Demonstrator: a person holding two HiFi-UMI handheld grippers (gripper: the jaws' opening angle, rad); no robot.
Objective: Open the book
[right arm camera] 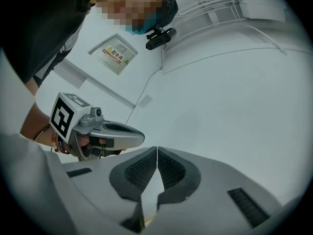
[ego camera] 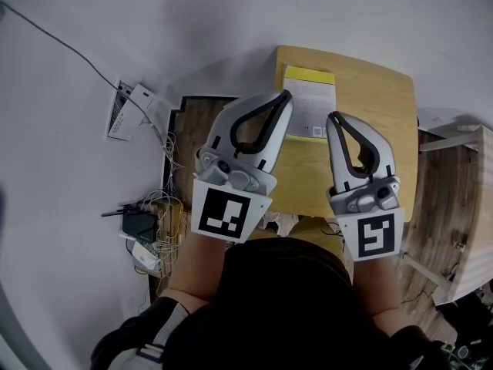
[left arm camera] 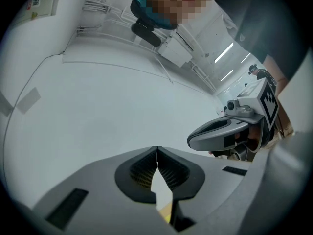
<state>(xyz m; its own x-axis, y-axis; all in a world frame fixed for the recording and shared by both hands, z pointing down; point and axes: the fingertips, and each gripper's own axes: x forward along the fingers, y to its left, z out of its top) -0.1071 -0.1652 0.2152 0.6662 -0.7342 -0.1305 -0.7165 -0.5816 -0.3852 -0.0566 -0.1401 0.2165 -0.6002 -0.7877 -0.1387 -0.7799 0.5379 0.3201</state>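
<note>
book (ego camera: 310,102): closed, flat on the far left part of the table; yellow band along the far edge, pale cover with small print, too small to read
table (ego camera: 373,106): small, wooden, rounded corners, against the white wall (left arm camera: 112,106)
left gripper (ego camera: 286,94): jaws together, pads meeting at the tips, nothing clamped; tip over the book's left edge in the head view, contact not readable; own view aimed at bare wall, with a yellowish sliver under the pads
right gripper (ego camera: 332,117): jaws together, pads pressed tip to tip, empty; tip just beside the book's near right corner in the head view, touching or not unclear; own view also aimed at wall
gripper relation: side by side, apart, both pointing away from the person toward the wall; each visible in the other's view, with fingers wrapped around the handle
marker cubes: one at the rear of each gripper, near the person's chest
floor clutter (ego camera: 146,226): tangled cables and small boxes on the floor left of the table
wall sign (right arm camera: 114,52): small placard with a yellow warning mark, beside the person's head in the right gripper view
</note>
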